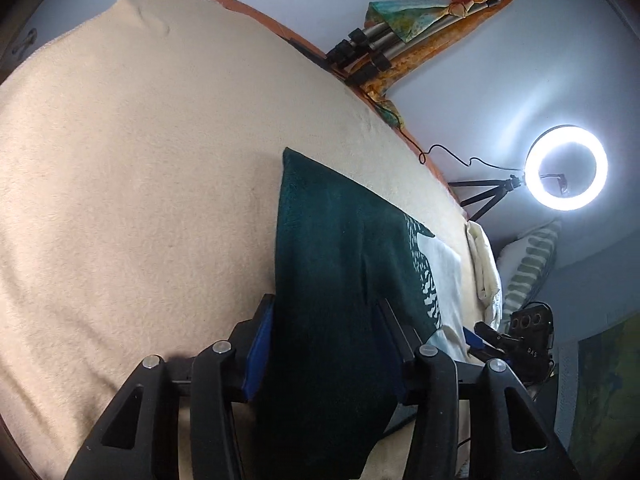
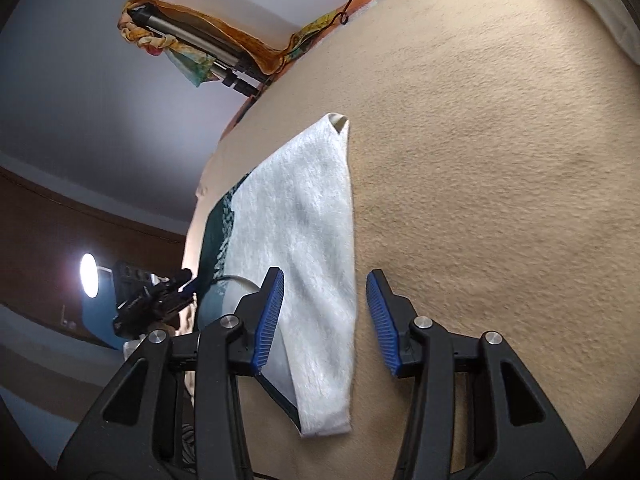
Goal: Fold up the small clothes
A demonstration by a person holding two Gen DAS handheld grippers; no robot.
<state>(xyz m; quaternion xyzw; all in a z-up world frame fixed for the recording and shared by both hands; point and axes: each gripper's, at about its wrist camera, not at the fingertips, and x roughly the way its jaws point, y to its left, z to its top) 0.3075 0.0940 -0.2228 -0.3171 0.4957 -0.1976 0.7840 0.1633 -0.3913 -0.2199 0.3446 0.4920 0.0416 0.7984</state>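
A small cloth, dark green at one end [image 1: 332, 248] and white at the other [image 2: 304, 220], lies folded lengthwise on a beige blanket [image 1: 132, 160]. My left gripper [image 1: 326, 316] is open, its blue-padded fingers [image 1: 260, 352] standing either side of the green end, which lies between them. My right gripper [image 2: 325, 308] is open over the white end; its left finger [image 2: 270, 316] rests over the cloth and its right finger [image 2: 382, 320] stands over bare blanket. In the right wrist view the left gripper [image 2: 160, 304] shows small at the cloth's far end.
A lit ring light on a small tripod [image 1: 566, 168] stands beyond the bed edge. A folded tripod wrapped in a coloured scarf [image 1: 420, 20] lies along the far edge. A cream cloth [image 1: 484, 260] and a striped pillow [image 1: 528, 268] sit at the right.
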